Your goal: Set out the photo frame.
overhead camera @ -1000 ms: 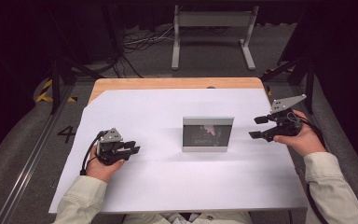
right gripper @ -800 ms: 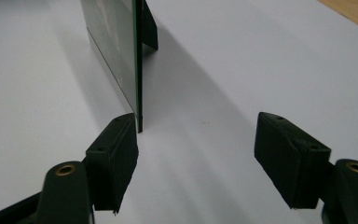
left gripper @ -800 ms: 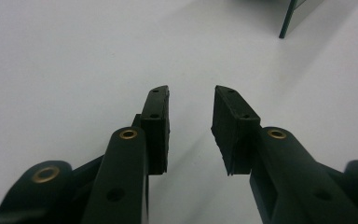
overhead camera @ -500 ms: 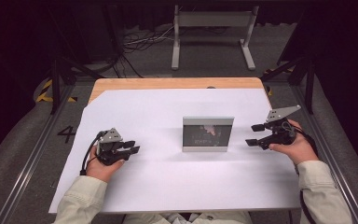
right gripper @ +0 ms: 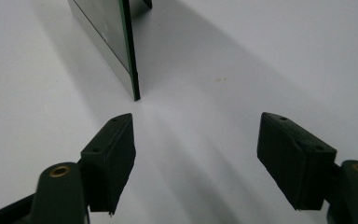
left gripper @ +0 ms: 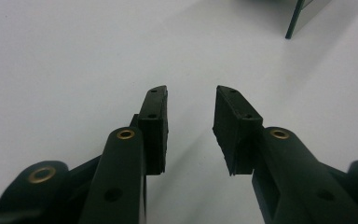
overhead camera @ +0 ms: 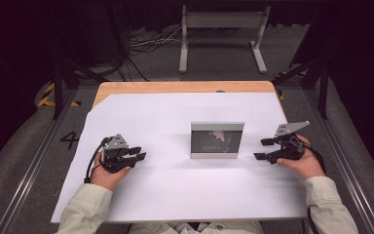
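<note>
High view: framed picture [overhead camera: 217, 139] upright at centre; left gripper [overhead camera: 137, 153] lower left, right gripper [overhead camera: 261, 149] just right of frame. Left gripper view: jaws part-open, empty. Right gripper view: jaws wide, empty, frame edge [right gripper: 131, 70] upper left.

Silver-framed picture frame [overhead camera: 217, 140] (dark glass) on white table [overhead camera: 175, 195].

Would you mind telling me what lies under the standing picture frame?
The picture frame stands upright on the white sheet that covers the table. A strip of wooden tabletop shows at the far edge; under the frame, the sheet hides the wood.
</note>
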`<state>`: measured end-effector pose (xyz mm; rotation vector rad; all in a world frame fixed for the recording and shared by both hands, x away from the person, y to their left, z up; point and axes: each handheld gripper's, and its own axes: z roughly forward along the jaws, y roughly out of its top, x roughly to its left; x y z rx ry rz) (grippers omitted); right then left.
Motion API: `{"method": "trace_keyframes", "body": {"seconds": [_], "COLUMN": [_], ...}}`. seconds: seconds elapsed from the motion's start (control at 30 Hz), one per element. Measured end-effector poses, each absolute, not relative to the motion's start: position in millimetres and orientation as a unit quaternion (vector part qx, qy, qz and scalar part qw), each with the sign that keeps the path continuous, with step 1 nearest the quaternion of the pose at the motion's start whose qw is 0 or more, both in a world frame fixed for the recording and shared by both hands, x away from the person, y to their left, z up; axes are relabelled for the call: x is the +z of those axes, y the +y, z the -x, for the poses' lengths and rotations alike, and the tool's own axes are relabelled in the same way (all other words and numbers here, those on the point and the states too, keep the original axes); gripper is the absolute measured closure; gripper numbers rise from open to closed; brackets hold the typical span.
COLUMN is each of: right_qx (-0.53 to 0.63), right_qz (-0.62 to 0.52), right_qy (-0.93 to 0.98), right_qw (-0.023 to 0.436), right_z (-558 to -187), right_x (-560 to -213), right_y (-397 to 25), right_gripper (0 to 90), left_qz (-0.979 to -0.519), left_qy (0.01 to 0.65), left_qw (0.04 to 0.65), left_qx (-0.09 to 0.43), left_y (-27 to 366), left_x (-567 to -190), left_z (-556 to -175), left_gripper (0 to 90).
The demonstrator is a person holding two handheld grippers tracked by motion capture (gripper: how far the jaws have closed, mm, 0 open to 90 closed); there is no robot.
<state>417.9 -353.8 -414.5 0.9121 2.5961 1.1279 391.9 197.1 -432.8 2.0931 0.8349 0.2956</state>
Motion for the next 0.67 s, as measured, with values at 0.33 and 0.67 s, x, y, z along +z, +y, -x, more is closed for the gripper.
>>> {"method": "trace_keyframes", "body": {"seconds": [0.33,0.67], "right_qx": [0.353,0.353], "right_qz": [-0.312,-0.315], "right_qy": [0.878,0.875], "right_qw": [0.089,0.098], "right_z": [-419.8,-418.7], "right_x": [-428.5,-431.9], "right_y": [-342.0,-342.3], "right_gripper": [26.5,25.7], "left_qz": [-0.835,-0.832], "left_qy": [0.336,0.341], "left_qw": [0.421,0.422], "left_qx": [0.115,0.118], "left_y": [196.3,196.6], "left_x": [-434.5,-435.3], "left_z": [-392.7,-393.2], "left_gripper": [64.9,62.0]}}
